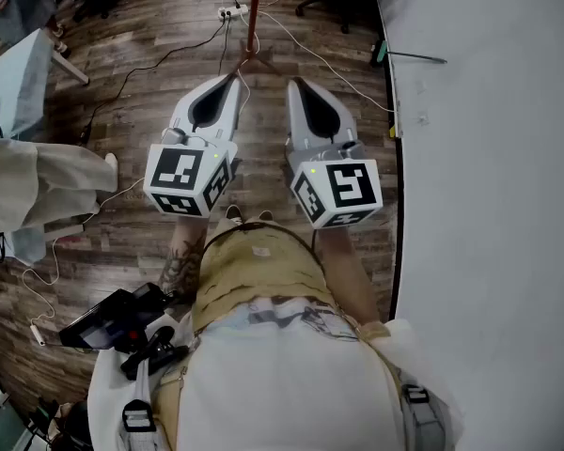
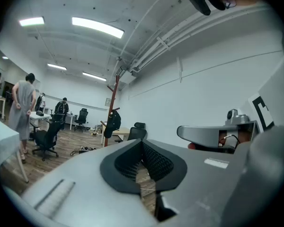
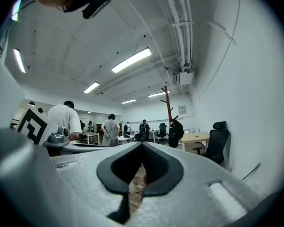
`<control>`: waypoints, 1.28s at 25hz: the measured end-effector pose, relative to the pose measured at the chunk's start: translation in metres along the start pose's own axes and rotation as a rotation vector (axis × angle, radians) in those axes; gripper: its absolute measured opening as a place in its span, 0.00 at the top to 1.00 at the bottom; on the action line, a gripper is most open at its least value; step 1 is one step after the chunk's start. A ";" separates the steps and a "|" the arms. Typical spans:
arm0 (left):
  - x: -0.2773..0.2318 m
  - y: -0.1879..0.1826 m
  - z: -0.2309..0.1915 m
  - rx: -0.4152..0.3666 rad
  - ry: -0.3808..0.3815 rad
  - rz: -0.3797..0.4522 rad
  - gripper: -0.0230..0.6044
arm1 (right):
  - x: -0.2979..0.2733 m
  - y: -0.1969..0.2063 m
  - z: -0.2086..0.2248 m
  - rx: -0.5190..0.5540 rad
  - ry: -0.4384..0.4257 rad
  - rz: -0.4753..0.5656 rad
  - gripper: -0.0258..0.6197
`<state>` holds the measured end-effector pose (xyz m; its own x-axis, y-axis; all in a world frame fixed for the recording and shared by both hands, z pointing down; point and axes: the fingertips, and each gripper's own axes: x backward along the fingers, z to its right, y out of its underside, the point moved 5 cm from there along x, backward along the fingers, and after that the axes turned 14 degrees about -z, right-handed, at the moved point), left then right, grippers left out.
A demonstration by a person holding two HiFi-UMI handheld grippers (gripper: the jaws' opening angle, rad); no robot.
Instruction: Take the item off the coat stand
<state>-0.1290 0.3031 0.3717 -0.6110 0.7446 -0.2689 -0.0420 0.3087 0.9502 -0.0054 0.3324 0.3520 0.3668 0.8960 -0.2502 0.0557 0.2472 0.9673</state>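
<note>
A red-brown coat stand (image 2: pixel 112 109) rises far ahead across the room, and a black item (image 2: pixel 113 122) hangs from one of its pegs. The right gripper view shows the same coat stand (image 3: pixel 168 109) and black item (image 3: pixel 174 133), also far off. In the head view only the stand's pole and foot (image 1: pixel 254 12) show at the top edge. My left gripper (image 1: pixel 236 79) and right gripper (image 1: pixel 294 84) are held side by side in front of the person, pointing toward the stand. Both are shut with nothing between the jaws, and their tips meet.
A large white surface (image 1: pixel 489 158) runs along the right. Cables and a power strip (image 1: pixel 230 11) lie on the wood floor by the stand's foot. A person (image 1: pixel 19 191) stands at the left. Several people, desks and office chairs (image 3: pixel 217 143) fill the room beyond.
</note>
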 end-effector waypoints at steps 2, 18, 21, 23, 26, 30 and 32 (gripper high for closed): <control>0.001 0.002 -0.008 0.003 0.005 -0.004 0.96 | -0.006 0.000 -0.006 -0.003 0.004 0.001 0.97; -0.010 0.028 -0.085 0.080 -0.024 -0.063 0.96 | -0.043 0.020 0.010 -0.041 0.097 -0.049 0.96; -0.027 0.029 -0.090 0.083 -0.024 -0.076 0.96 | -0.057 0.023 0.022 -0.041 0.097 -0.060 0.96; -0.045 0.027 -0.094 0.083 -0.028 -0.085 0.96 | -0.071 0.022 0.039 -0.050 0.096 -0.062 0.96; -0.081 0.016 -0.103 0.077 -0.043 -0.099 0.96 | -0.100 0.014 0.072 -0.076 0.085 -0.049 0.96; -0.136 -0.009 -0.129 0.064 -0.089 -0.076 0.96 | -0.156 -0.005 0.116 -0.071 0.046 -0.022 0.96; -0.167 -0.025 -0.139 0.060 -0.105 -0.064 0.96 | -0.184 -0.017 0.139 -0.061 0.024 -0.013 0.96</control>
<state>-0.1357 0.0893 0.4147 -0.5226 0.7789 -0.3468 -0.0292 0.3901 0.9203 0.0554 0.1126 0.3873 0.3440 0.9010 -0.2644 0.0033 0.2804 0.9599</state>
